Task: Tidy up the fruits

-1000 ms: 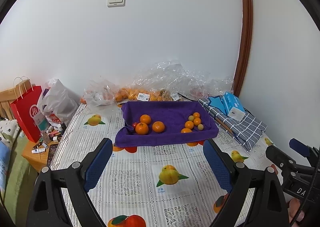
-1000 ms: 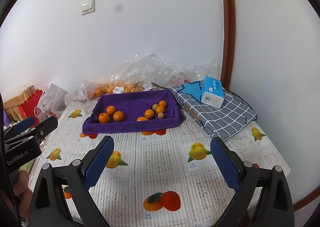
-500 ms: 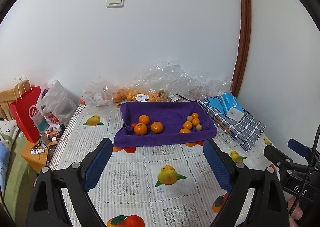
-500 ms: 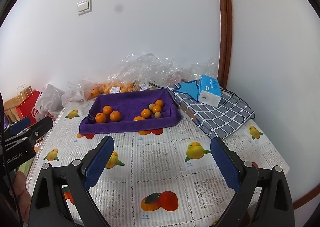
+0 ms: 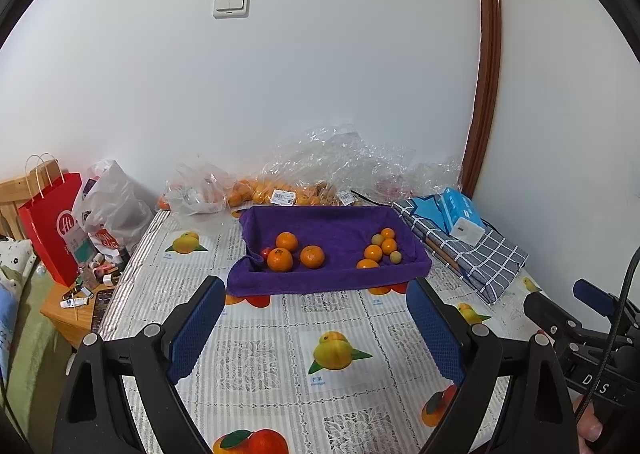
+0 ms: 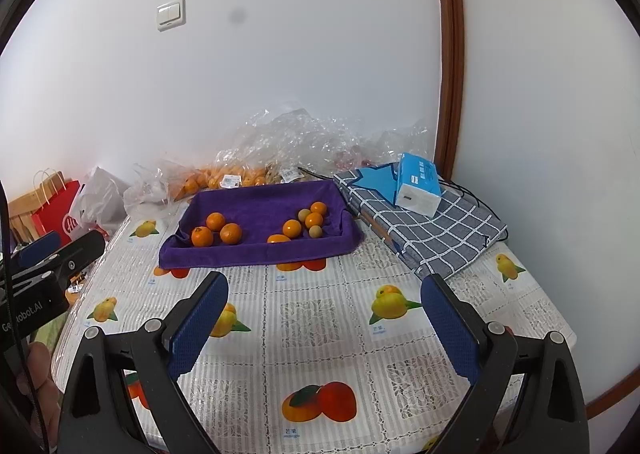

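Both tools hang over the near part of the bench, well short of the purple tray that sits toward the far edge. The left tool is spread wide and empty, and so is the right tool.

Inside the tray the fruit already lies in two clusters. Three larger oranges sit touching near the left wall with a small red fruit tucked against them. A bunch of smaller oranges sits near the right wall with two pale greenish-tan round fruits mixed in. Such a layout fits either a sort nearly finished or a mixed tray waiting to be separated, so I would not name a move.

If a fruit is to be lifted, come down from above with the fingers straddling it. Choose an outer fruit of a cluster, since neighbours touch and will roll when nudged. Close gently, because the skins look smooth and round. The tray's cloth lining looks soft and may snag a fingertip. More oranges lie in clear plastic bags behind the tray at the far edge.
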Tool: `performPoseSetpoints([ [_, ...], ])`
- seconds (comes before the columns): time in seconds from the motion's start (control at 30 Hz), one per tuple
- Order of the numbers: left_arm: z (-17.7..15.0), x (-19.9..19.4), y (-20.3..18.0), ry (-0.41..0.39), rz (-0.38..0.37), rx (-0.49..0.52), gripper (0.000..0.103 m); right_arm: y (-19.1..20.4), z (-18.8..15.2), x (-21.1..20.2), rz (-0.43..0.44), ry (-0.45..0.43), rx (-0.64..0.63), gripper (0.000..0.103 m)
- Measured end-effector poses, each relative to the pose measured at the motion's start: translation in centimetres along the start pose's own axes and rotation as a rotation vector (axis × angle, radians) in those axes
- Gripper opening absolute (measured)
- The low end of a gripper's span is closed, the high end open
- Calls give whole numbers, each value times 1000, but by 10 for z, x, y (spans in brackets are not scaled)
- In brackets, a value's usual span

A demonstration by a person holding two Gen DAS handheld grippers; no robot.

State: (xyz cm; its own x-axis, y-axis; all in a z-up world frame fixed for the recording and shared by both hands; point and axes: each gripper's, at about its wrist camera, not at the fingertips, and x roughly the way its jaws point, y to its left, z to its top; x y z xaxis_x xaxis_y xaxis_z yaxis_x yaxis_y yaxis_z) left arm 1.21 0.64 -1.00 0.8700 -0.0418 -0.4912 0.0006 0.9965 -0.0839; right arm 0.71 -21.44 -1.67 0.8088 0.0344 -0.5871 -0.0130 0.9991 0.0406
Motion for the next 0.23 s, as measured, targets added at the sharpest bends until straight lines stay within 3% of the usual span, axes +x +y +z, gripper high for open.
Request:
performPoseSetpoints([
  [0.23, 1, -2, -1, -10, 1, 15, 92, 2, 2, -1, 5, -5, -6, 96],
])
